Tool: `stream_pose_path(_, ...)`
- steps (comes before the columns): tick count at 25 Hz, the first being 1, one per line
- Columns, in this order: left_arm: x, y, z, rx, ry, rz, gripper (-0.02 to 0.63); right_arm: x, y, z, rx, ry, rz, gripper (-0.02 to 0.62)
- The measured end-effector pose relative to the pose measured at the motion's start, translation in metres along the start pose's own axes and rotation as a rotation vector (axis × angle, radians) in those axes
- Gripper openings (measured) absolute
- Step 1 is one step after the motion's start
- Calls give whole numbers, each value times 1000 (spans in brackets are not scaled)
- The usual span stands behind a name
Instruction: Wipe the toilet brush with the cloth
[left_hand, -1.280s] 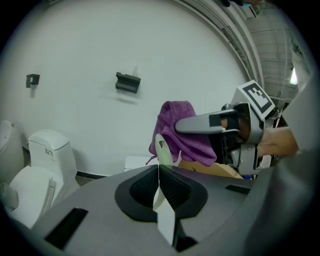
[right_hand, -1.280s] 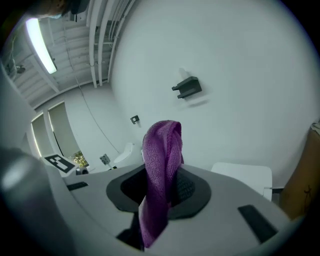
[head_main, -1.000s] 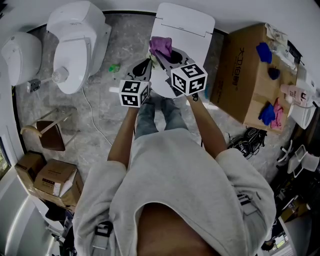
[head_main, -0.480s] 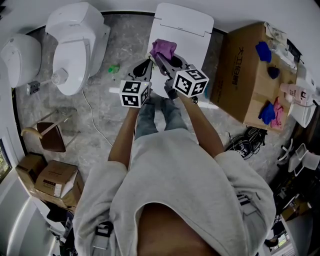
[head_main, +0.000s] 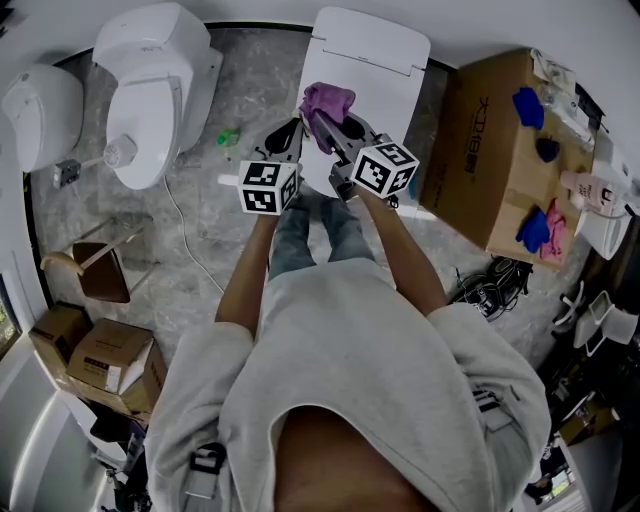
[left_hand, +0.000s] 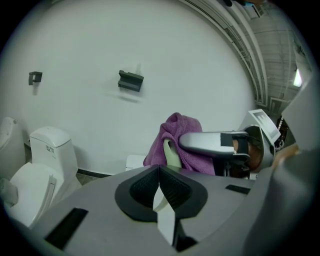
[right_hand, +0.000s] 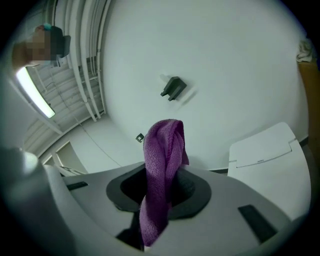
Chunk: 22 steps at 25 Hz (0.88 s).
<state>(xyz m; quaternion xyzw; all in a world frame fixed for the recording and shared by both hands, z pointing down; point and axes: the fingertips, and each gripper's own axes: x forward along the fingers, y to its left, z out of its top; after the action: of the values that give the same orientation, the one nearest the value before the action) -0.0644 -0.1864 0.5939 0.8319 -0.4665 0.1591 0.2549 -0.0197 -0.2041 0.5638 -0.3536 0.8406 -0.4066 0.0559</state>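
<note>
My left gripper (head_main: 289, 134) (left_hand: 160, 194) is shut on the pale handle of the toilet brush (left_hand: 171, 154), which rises between its jaws. The brush head is not visible. A purple cloth (head_main: 328, 100) (left_hand: 176, 131) wraps around the handle's upper part. My right gripper (head_main: 327, 126) (right_hand: 159, 195) is shut on that cloth (right_hand: 163, 160), which stands up in a twisted bunch from its jaws. In the left gripper view the right gripper (left_hand: 216, 144) lies against the cloth from the right. Both grippers are held over a white toilet (head_main: 372, 52) with its lid down.
Two more white toilets (head_main: 160, 80) stand at the left. A cardboard box (head_main: 497, 160) at the right carries blue and pink cloths (head_main: 540, 226). A small green item (head_main: 229, 136) and a cable lie on the marble floor. Smaller boxes (head_main: 105, 360) sit at the lower left.
My right gripper has shifted slightly down and to the right in the head view, and the cloth moved a little with it. The left gripper has stayed almost still.
</note>
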Motion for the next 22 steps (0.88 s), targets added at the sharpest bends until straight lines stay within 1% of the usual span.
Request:
stream_pose_path(3, 0, 2, 0, -4, 1, 2, 20, 0, -1, -2, -22, 7, 23, 104)
stream_pose_path(5, 1, 2, 1, -2, 1, 0, 20, 1, -3, -1, 6, -4, 22, 104)
stream_pose_path(8, 2, 0, 1, 1, 1, -4, 20, 1, -8, 0, 88, -23, 25, 104)
stream_pose_path(11, 1, 1, 0, 0, 4, -4, 20, 1, -15, -4, 199, -31, 32, 104)
stream_pose_path(13, 2, 1, 0, -1, 5, -4, 20, 1, -18, -6, 243, -37, 39, 104)
stream_pose_path(16, 2, 2, 1, -2, 5, -3, 20, 3, -18, -6, 268, -44, 47, 104)
stream_pose_path(18, 2, 2, 1, -1, 7, -4, 20, 6, -20, -4, 292, -39, 35, 104)
stream_pose_path(20, 3, 1, 1, 1, 7, -8, 20, 8, -22, 0, 289, -27, 17, 104)
stream_pose_path(22, 3, 0, 1, 2, 7, -10, 20, 9, -23, 3, 289, -22, 19, 104)
